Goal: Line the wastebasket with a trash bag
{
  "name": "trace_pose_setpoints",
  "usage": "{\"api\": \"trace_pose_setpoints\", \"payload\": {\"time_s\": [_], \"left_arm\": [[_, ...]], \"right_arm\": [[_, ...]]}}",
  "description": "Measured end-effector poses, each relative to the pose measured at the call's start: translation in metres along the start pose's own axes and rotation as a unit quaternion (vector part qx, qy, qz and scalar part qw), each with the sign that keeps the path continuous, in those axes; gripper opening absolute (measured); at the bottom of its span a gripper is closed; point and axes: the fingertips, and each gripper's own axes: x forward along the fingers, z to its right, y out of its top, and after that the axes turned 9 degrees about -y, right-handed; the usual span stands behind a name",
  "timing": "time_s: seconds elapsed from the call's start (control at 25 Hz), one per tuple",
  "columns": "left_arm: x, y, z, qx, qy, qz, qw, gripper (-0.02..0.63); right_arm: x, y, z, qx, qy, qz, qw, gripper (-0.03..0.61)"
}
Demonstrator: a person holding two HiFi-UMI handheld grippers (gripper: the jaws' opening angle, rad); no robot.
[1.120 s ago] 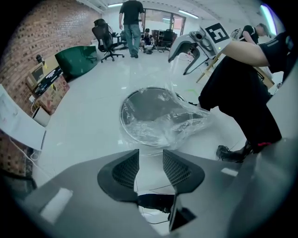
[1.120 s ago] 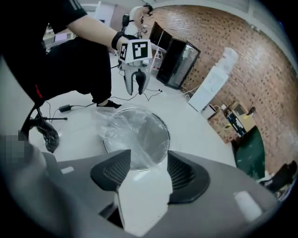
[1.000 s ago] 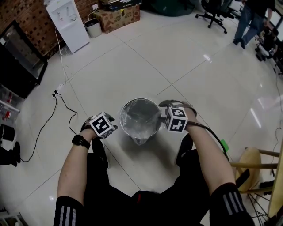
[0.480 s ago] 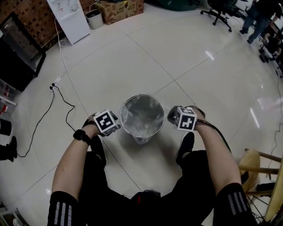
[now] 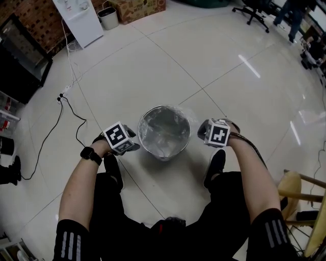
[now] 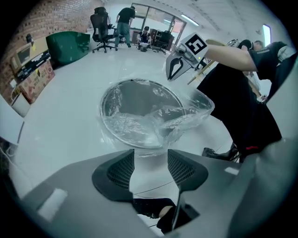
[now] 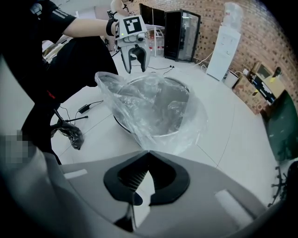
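A round metal wastebasket (image 5: 164,133) stands on the floor between my knees, with a clear trash bag (image 5: 162,148) inside it and draped over the rim. In the right gripper view the bag (image 7: 153,111) is drawn to a point at my right gripper (image 7: 148,154), which is shut on the film just outside the rim's right side. My left gripper (image 6: 150,162) sits low at the left side of the basket (image 6: 139,100). Its jaws have just been opening, and only floor shows between them; the bag's edge (image 6: 153,137) lies just past the tips.
A black cable (image 5: 71,114) runs over the white tiles at the left. A white dispenser (image 5: 81,20), a small bin (image 5: 108,18) and a cardboard box (image 5: 137,7) stand at the back. A wooden stool (image 5: 293,196) is at the right. My shoes flank the basket.
Both grippers have sunk lower beside the basket. The right one has come off the rim's top to its right side.
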Motion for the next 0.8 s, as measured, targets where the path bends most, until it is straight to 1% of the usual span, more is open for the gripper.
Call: {"api": "trace_pose_setpoints", "payload": {"time_s": [0.08,0.2,0.28,0.4,0.52,0.64,0.72,0.8], "left_arm": [[-0.001,-0.001,0.000,-0.019,-0.005,0.007,0.9998,0.219],[0.004,0.003,-0.008,-0.061,0.007,0.029,0.9977,0.219],[0.014,0.002,-0.007,-0.078,0.003,0.024,0.9967,0.219],[0.027,-0.010,-0.006,-0.073,0.002,-0.011,0.9972,0.225],[0.035,-0.014,-0.007,-0.077,0.001,-0.016,0.9969,0.225],[0.041,-0.012,-0.013,-0.070,0.014,-0.017,0.9973,0.226],[0.046,-0.014,-0.015,-0.068,0.018,-0.024,0.9972,0.227],[0.051,-0.020,-0.016,-0.078,0.020,-0.037,0.9961,0.229]], "right_arm": [[-0.001,0.002,0.002,0.002,-0.001,0.005,1.000,0.008],[-0.005,0.004,0.001,0.011,0.003,0.003,1.000,0.008],[-0.001,0.003,-0.005,0.013,0.015,0.004,1.000,0.008],[0.005,0.000,-0.012,0.016,0.031,0.001,0.999,0.008],[0.008,-0.005,-0.017,0.018,0.041,-0.010,0.999,0.008],[0.016,-0.013,-0.020,0.030,0.051,-0.019,0.998,0.008],[0.021,-0.015,-0.022,0.040,0.057,-0.022,0.997,0.008],[0.028,-0.018,-0.023,0.048,0.058,-0.024,0.997,0.008]]}}
